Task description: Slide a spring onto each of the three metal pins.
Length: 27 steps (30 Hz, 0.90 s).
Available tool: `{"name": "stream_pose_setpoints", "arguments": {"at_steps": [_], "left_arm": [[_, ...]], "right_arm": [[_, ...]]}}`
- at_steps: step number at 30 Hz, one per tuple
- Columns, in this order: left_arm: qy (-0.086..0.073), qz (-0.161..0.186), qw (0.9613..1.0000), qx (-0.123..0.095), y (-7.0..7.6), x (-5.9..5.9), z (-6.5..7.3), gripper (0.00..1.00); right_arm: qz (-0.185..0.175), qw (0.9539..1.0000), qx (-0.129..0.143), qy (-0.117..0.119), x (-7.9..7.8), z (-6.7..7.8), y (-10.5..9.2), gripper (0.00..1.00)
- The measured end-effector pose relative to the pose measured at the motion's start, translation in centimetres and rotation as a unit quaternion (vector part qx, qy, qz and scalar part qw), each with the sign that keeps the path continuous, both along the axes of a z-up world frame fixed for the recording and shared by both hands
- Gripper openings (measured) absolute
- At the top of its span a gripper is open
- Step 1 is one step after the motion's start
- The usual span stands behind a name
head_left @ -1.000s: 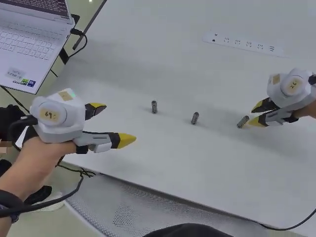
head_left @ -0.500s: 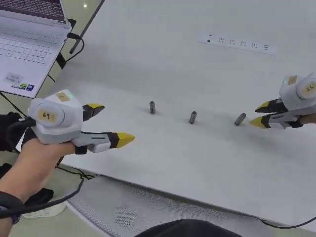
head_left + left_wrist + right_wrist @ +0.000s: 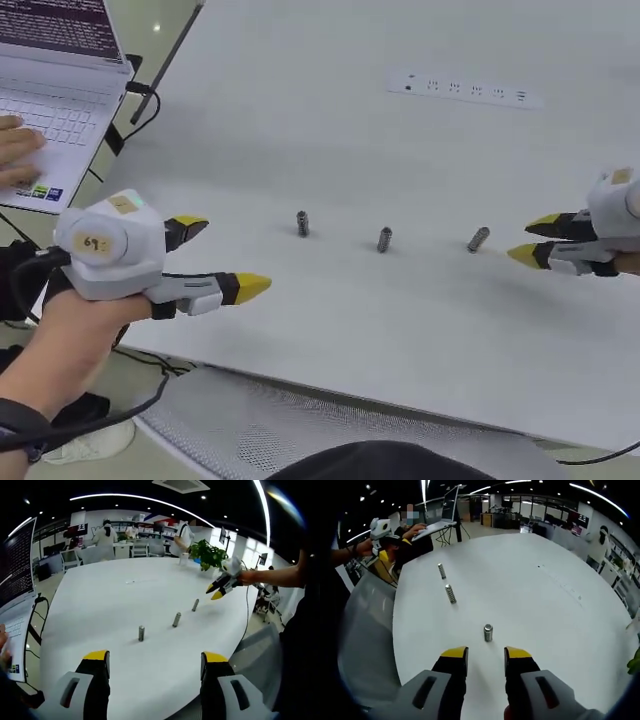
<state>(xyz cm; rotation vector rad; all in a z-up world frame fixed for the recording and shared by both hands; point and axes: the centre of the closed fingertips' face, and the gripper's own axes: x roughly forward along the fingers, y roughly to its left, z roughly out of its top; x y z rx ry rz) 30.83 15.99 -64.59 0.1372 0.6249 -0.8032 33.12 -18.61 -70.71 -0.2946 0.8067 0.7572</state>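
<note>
Closest to the viewer, at the near left edge of the white desk [image 3: 420,330], the left gripper [image 3: 225,255] hovers with its yellow-tipped jaws spread wide and nothing between them. Beyond it, three coil springs stand in a row across the desk's middle, parallel to the near edge and well apart from one another: the left spring [image 3: 302,224] and the middle spring [image 3: 384,239] upright, the right spring [image 3: 478,239] leaning a little. Whether a pin runs inside each coil cannot be told, though the right gripper view shows a pale solid top on the right spring. At the right edge the right gripper [image 3: 530,238] points at that spring from just beside it, not touching, its jaws parted by a narrow gap and empty. Farther off, a white power strip [image 3: 465,90] lies toward the far edge. A laptop [image 3: 60,70] stands past the far left edge with a hand [image 3: 15,150] on its keys.
</note>
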Motion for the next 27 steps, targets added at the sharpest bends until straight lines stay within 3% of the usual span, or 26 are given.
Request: {"name": "stream_pose_setpoints", "arguments": {"at_steps": [4, 14, 27], "left_arm": [[-0.002, -0.008, 1.0000, -0.001, -0.3, 0.0, 0.1, 0.71], [-0.006, -0.019, 0.9998, -0.007, -0.8, 0.2, 0.4, 0.71], [-0.010, -0.028, 0.9994, -0.014, -0.8, 0.0, 0.8, 0.71]], "right_arm": [[-0.032, 0.9991, 0.026, -0.006, -0.9, 0.5, -0.1, 0.28], [-0.074, 0.9959, 0.046, -0.023, -3.3, 1.7, 0.1, 0.35], [-0.110, 0.9908, 0.067, -0.041, -6.3, 2.8, 2.1, 0.48]]}}
